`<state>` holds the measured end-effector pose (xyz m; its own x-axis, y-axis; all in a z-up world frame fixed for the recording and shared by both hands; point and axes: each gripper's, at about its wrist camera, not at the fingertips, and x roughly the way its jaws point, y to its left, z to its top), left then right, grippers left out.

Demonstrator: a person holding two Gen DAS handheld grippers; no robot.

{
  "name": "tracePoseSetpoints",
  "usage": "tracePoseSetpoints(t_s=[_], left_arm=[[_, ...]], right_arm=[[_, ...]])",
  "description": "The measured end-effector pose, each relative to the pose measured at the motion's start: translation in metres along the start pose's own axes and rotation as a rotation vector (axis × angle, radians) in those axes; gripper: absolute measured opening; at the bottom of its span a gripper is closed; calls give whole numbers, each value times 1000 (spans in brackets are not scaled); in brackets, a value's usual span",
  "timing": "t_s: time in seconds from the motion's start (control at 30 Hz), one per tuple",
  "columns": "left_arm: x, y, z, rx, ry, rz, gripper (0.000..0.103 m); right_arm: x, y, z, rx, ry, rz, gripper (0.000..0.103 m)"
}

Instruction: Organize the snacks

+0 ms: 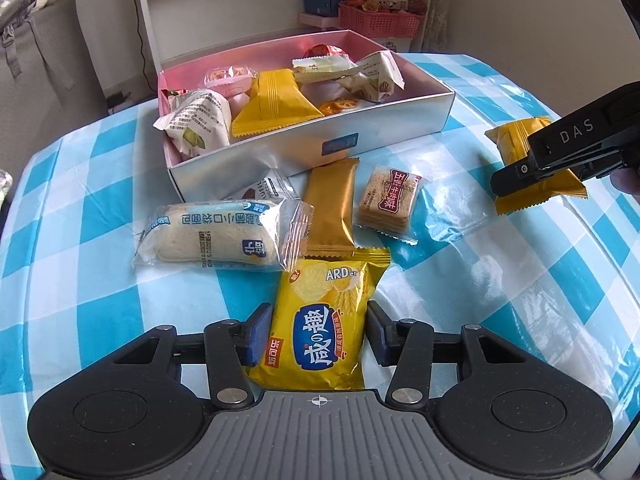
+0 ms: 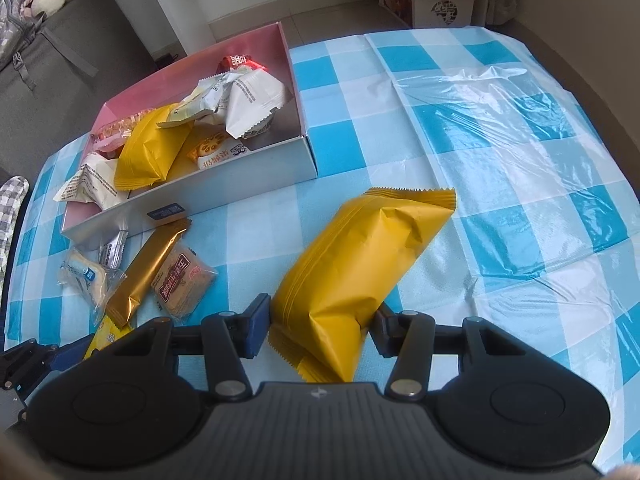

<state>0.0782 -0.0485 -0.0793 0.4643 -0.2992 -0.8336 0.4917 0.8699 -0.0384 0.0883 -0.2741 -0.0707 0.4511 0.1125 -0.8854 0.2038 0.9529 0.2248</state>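
My left gripper point(image 1: 318, 330) is shut on a yellow cracker pack point(image 1: 324, 320) low over the checked tablecloth. My right gripper point(image 2: 320, 326) is shut on a plain orange-yellow snack pack point(image 2: 360, 272), held above the cloth; it also shows in the left wrist view point(image 1: 516, 140) at the right. The pink-lined white box point(image 1: 312, 148) holds several snacks and stands beyond both grippers; it appears in the right wrist view point(image 2: 200, 196) at upper left. On the cloth lie a bread roll pack point(image 1: 220, 236), a gold bar point(image 1: 331, 208) and a biscuit pack point(image 1: 386, 204).
A small chocolate wrapper point(image 1: 264, 190) lies against the box front. A white shelf unit point(image 1: 280, 0) with a pink basket point(image 1: 380, 20) stands behind the table. The blue checked cloth point(image 2: 500, 140) spreads to the right, under wrinkled plastic.
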Motion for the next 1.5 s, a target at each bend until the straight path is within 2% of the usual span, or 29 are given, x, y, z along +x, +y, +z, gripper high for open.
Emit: tracePoseSetpoints(t_s=[0.17, 0.5, 0.7, 0.97, 1.1, 1.27, 1.5], left_arm=[[-16, 0, 2, -51, -12, -20, 47], [-50, 1, 19, -113, -104, -56, 47], [-58, 9, 35, -164, -164, -26, 47], [-45, 27, 61, -195, -202, 53, 47], [-31, 41, 79, -228, -220, 60, 47], [-13, 51, 106, -225, -243, 63, 47], [19, 56, 147, -188, -256, 92, 47]], right_arm=[[-8, 1, 3, -8, -15, 38, 47], [-21, 13, 12, -17, -40, 112, 47], [-23, 26, 23, -35, -79, 159, 47], [-15, 37, 42, -58, -133, 227, 47], [-8, 38, 53, -55, -154, 262, 47], [8, 42, 64, -48, -136, 321, 47], [22, 49, 78, -96, -150, 304, 47]])
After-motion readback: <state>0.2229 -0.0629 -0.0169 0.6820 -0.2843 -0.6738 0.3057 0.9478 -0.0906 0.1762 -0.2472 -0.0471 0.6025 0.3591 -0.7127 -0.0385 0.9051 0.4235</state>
